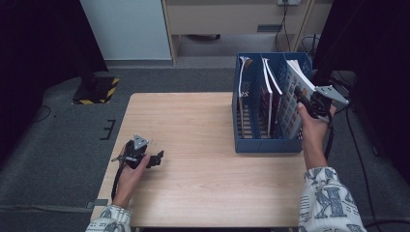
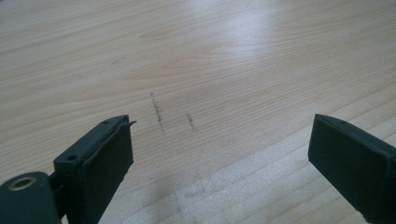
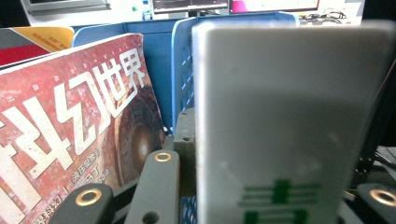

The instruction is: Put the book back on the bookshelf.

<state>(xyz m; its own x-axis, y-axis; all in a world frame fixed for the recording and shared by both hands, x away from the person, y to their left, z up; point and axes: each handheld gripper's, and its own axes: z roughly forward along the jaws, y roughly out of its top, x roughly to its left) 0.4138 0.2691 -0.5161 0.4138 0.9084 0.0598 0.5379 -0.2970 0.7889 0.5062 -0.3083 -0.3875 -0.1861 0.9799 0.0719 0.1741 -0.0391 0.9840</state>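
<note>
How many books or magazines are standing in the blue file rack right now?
3. One white-edged book in the blue file rack's left slot, a dark red magazine in the middle, and a book at the right, gripped by the right gripper. Thinner ones may be hidden.

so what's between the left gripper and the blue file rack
Only bare wooden table lies between the left gripper and the blue plastic file rack, per the high view.
</note>
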